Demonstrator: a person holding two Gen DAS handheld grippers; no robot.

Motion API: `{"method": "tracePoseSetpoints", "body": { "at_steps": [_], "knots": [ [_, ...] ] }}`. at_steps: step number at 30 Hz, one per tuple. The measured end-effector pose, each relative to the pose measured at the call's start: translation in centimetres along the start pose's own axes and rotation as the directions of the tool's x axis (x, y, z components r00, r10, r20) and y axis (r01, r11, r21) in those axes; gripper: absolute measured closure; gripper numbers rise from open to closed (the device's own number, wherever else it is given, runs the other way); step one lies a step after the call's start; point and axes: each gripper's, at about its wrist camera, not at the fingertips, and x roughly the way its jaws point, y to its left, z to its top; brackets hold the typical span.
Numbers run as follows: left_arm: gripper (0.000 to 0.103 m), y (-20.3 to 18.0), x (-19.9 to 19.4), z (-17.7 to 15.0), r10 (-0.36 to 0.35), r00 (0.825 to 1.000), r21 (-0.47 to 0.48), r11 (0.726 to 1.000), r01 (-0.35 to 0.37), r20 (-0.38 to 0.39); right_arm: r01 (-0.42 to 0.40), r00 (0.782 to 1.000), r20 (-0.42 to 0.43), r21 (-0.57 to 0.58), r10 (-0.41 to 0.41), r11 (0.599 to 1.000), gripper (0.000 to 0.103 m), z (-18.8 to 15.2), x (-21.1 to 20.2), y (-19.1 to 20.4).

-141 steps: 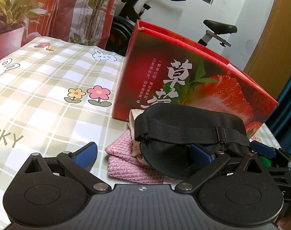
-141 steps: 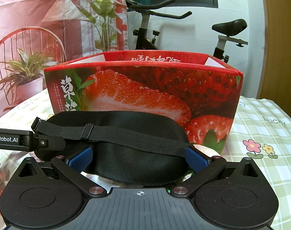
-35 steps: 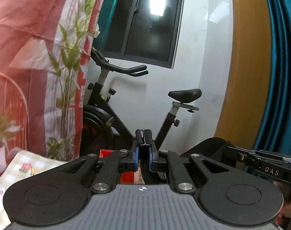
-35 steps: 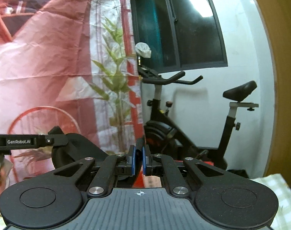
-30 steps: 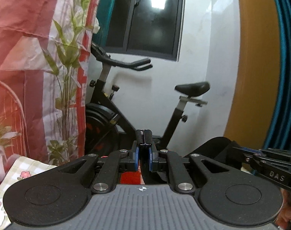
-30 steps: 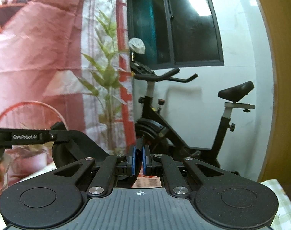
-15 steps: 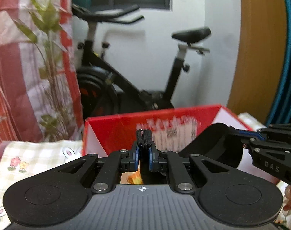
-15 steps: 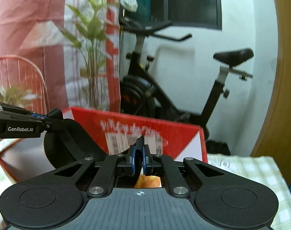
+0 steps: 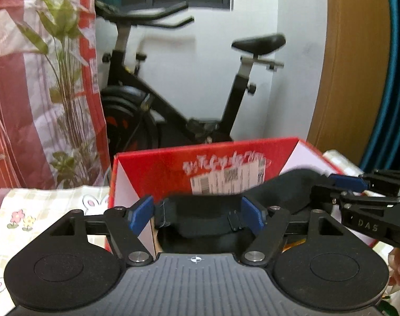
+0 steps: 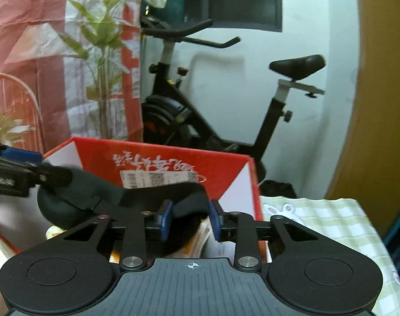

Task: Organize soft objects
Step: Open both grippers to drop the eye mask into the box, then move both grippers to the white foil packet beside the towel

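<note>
Black eye mask (image 9: 200, 218), red box (image 9: 226, 158), green-checked tablecloth (image 10: 318, 218), seemingly bunny-printed.

- Table (image 10: 318, 223) covered by a green-and-white checked cloth with printed rabbits and flowers.
- A red open-topped box (image 9: 152, 168) stands directly on it.
- Checked cloth shows on both sides of the box.

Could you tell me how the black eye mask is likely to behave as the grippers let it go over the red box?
The eye mask sags between the opening left gripper and right gripper, so it is probably floppy. It looks thin, likely light, and should drop limply into the red box. Its strap might snag on a finger.
</note>
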Motion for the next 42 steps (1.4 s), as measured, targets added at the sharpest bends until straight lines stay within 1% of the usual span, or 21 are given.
{"method": "tracePoseSetpoints", "body": {
  "at_steps": [2,3,6,10,14,17,20,22,24,26,32,35,37,42],
  "knots": [
    [0.027,0.1,-0.7,0.1,0.002,1.0,0.001,1.0,-0.002,0.004,0.006,1.0,0.024,0.007,-0.006,1.0,0.065,-0.1,-0.9,0.0],
    [0.027,0.2,-1.2,0.2,0.002,1.0,-0.007,1.0,-0.002,0.009,0.005,0.999,0.033,0.01,-0.006,1.0,0.064,-0.1,-1.3,-0.1],
    [0.028,0.6,-2.8,0.2,-0.009,1.0,-0.047,0.999,0.01,0.023,-0.011,0.998,0.056,0.032,0.01,0.999,0.063,-0.2,-2.8,-0.1],
    [0.029,0.5,-5.0,-0.4,-0.05,0.998,-0.074,0.996,0.053,0.039,-0.061,0.994,0.094,0.073,0.054,0.995,0.063,-0.6,-5.3,0.2],
    [0.03,-0.1,-7.7,-1.9,-0.091,0.994,-0.094,0.991,0.096,0.061,-0.109,0.987,0.133,0.109,0.094,0.988,0.063,-1.7,-7.8,0.7],
    [0.037,-0.7,-9.0,-3.6,-0.125,0.99,-0.108,0.985,0.131,0.066,-0.143,0.98,0.155,0.135,0.122,0.98,0.063,-3.0,-9.5,1.2],
    [0.042,-1.3,-9.8,-5.6,-0.137,0.989,-0.11,0.984,0.143,0.058,-0.168,0.976,0.166,0.149,0.143,0.974,0.063,-4.8,-10.9,1.6],
    [0.046,-1.6,-9.9,-7.1,-0.143,0.989,-0.119,0.982,0.147,0.043,-0.18,0.976,0.154,0.156,0.156,0.971,0.064,-6.2,-11.4,2.0],
    [0.049,-1.8,-9.6,-8.6,-0.16,0.987,-0.15,0.976,0.161,0.018,-0.188,0.977,0.13,0.161,0.168,0.969,0.064,-7.6,-11.6,2.4],
    [0.05,-1.8,-9.2,-10.0,-0.171,0.985,-0.184,0.969,0.167,-0.006,-0.194,0.979,0.097,0.158,0.181,0.968,0.064,-8.8,-11.6,2.8],
    [0.051,-1.4,-7.8,-13.4,-0.167,0.984,-0.258,0.955,0.144,-0.066,-0.197,0.98,0.008,0.155,0.198,0.968,0.064,-12.2,-11.1,3.6],
    [0.051,-1.0,-7.2,-14.3,-0.161,0.983,-0.269,0.954,0.133,-0.087,-0.181,0.982,-0.017,0.168,0.186,0.969,0.064,-13.2,-10.7,3.5],
    [0.051,-0.8,-6.9,-14.7,-0.158,0.983,-0.275,0.953,0.126,-0.097,-0.173,0.984,-0.012,0.166,0.178,0.971,0.064,-13.4,-10.5,3.5],
    [0.051,-0.6,-6.5,-15.2,-0.165,0.981,-0.281,0.951,0.13,-0.102,-0.183,0.982,-0.01,0.129,0.186,0.975,0.058,-13.6,-10.3,4.2]
  ]
}}
